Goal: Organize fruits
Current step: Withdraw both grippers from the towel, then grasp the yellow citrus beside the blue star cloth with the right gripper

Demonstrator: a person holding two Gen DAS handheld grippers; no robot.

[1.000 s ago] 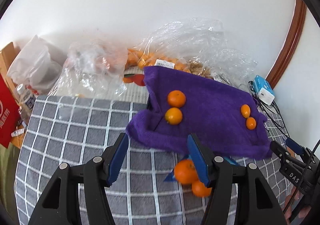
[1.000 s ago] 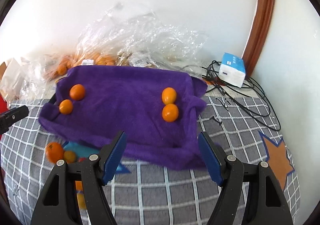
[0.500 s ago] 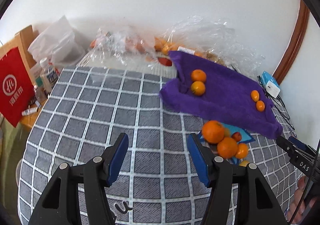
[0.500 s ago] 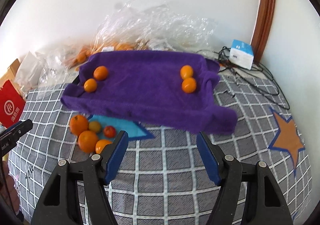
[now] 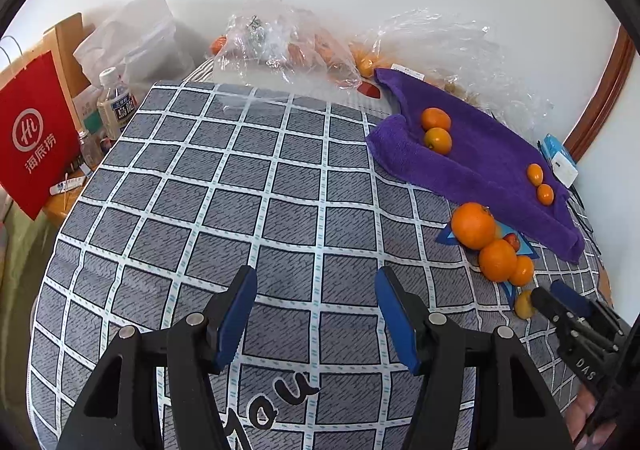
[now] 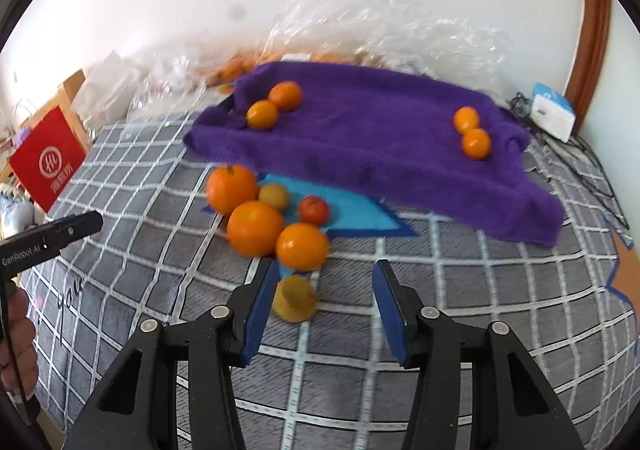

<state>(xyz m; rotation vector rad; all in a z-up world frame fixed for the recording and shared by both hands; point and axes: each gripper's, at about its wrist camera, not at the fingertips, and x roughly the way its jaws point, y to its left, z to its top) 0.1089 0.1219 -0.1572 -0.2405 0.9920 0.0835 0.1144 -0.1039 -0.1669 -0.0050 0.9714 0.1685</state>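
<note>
Mostly round, bright-orange fruits (image 6: 255,227)

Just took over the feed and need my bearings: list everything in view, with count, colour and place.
oranges on towel: 4, orange, two pairs
purple towel: 1, back of table
loose fruit cluster: 6, orange, yellowish, one red, in front of towel
checked tablecloth: 1, grey-white
plastic bags: several, clear, by wall
red bag: 1, far left
bottle: 1, beside red bag
white-blue box: 1, far right
left gripper: open
right gripper: open, near yellowish fruit
</note>
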